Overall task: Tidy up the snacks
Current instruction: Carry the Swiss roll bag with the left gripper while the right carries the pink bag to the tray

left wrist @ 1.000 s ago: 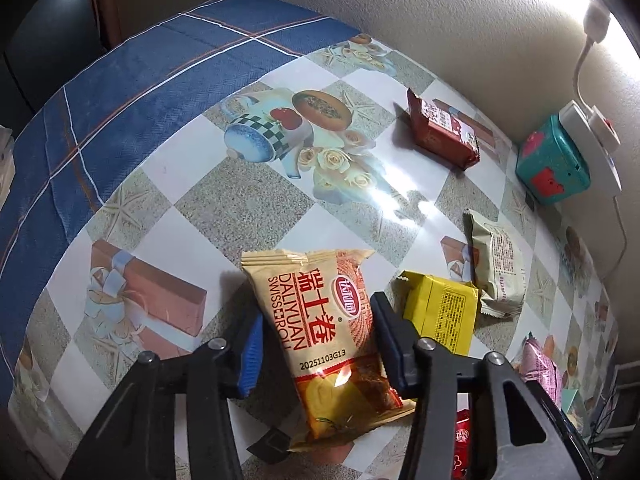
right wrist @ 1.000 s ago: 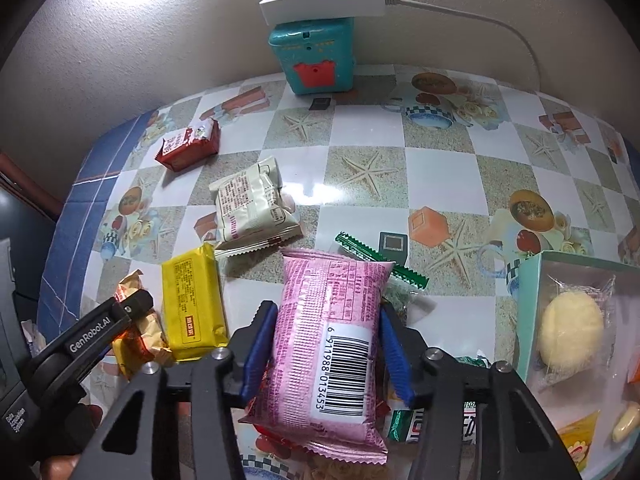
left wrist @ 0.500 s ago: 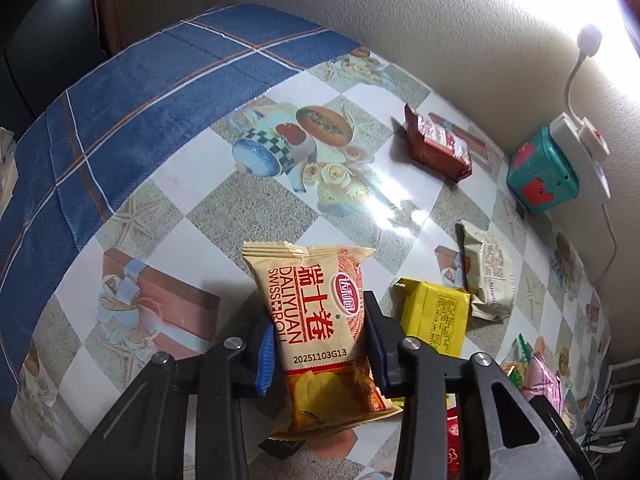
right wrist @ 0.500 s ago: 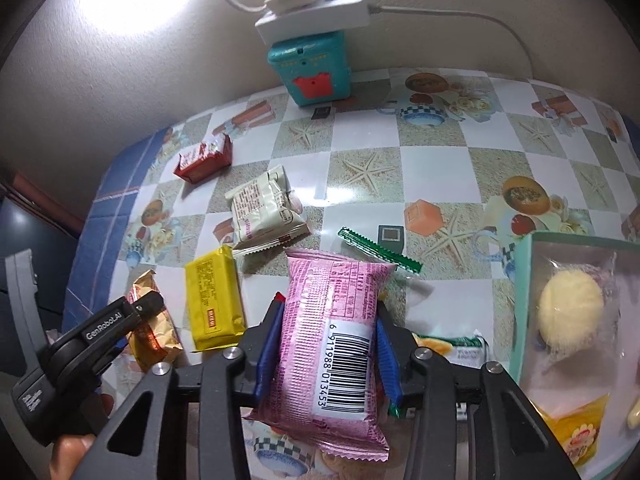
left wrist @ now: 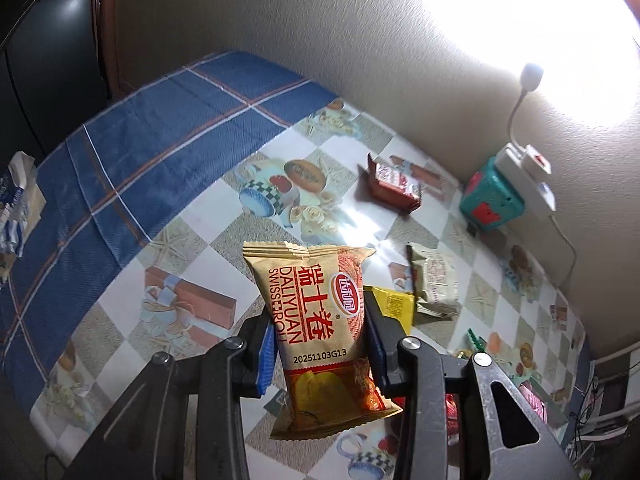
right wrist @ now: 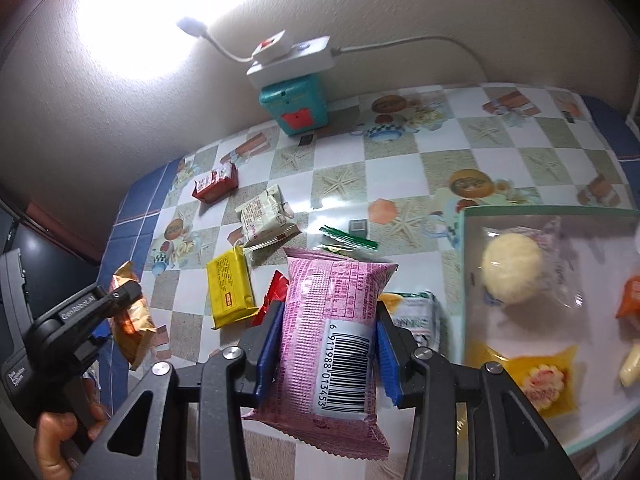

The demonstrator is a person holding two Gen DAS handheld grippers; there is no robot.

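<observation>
Left gripper point(left wrist: 320, 344) clamped tight on a gold Swiss roll packet point(left wrist: 320, 320), pads pressing both long edges, packet lifted clear of the worktop point(left wrist: 192, 216) with its sealed top edge pointing away. Right gripper point(right wrist: 326, 344) likewise closed on a pink snack packet point(right wrist: 332, 332), barcode side up, raised above the checked cloth. Just to the right of it, a pale green tray point(right wrist: 464, 280) holding a round yellow cake in clear wrap point(right wrist: 512, 276) and a yellow-wrapped snack point(right wrist: 540, 376). On the worktop beyond: a yellow packet point(right wrist: 230, 292), a beige packet point(right wrist: 264, 220), a red packet point(right wrist: 214, 186) farther left, a green-edged wrapper point(right wrist: 348, 236). At the far wall, a teal box point(right wrist: 294, 108) with a white power strip point(right wrist: 290, 62) on top. Hand point(right wrist: 60, 436) at lower left of the right view, gripping the left tool's handle.
</observation>
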